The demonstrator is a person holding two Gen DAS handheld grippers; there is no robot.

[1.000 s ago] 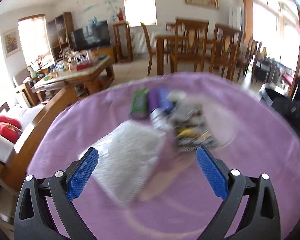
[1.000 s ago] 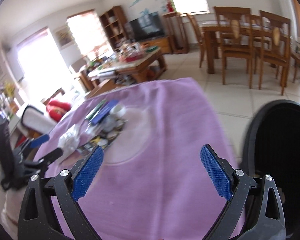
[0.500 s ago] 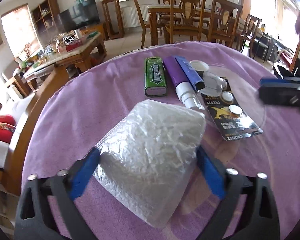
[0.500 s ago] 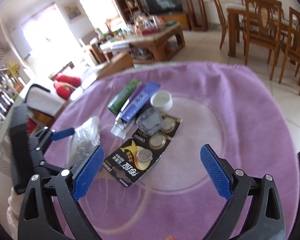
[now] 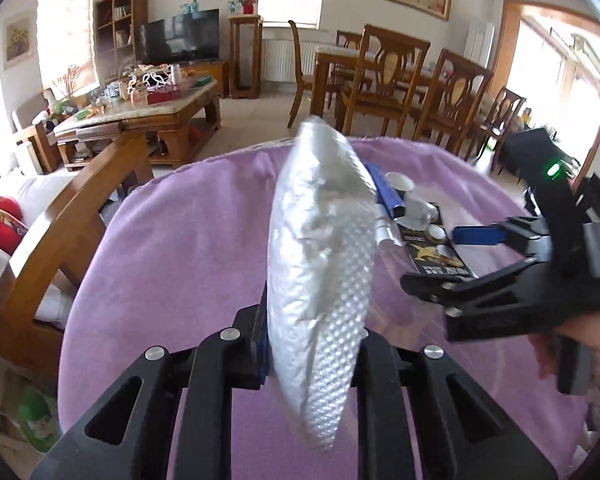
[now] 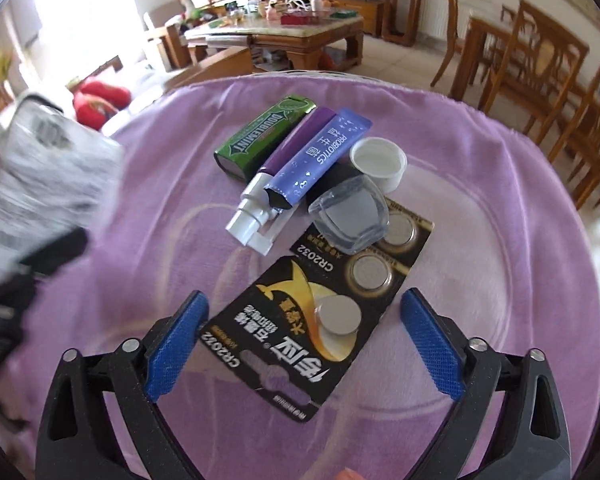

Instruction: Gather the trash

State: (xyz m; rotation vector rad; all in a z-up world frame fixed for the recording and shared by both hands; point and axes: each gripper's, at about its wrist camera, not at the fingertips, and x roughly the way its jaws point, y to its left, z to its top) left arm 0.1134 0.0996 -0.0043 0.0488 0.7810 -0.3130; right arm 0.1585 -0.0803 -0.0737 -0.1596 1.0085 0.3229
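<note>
My left gripper (image 5: 314,340) is shut on a crumpled silver bubble-wrap bag (image 5: 324,248) and holds it upright above the purple tablecloth (image 5: 188,248); the bag also shows blurred at the left of the right wrist view (image 6: 48,172). My right gripper (image 6: 304,344) is open, its blue pads on either side of a black battery card (image 6: 312,320). Beyond the card lie a clear plastic blister (image 6: 350,216), a white cap (image 6: 378,160), a blue probiotics tube (image 6: 320,160), a purple spray bottle (image 6: 284,164) and a green gum pack (image 6: 260,136).
The round table's cloth edge (image 6: 340,76) drops to a tiled floor. A wooden sofa arm (image 5: 60,216) stands at the left, a cluttered coffee table (image 5: 140,108) beyond it, dining chairs (image 5: 384,80) at the back right.
My left gripper has shut on the bubble-wrap bag and lifted it off the cloth. My right gripper has moved down and forward until it straddles the battery card.
</note>
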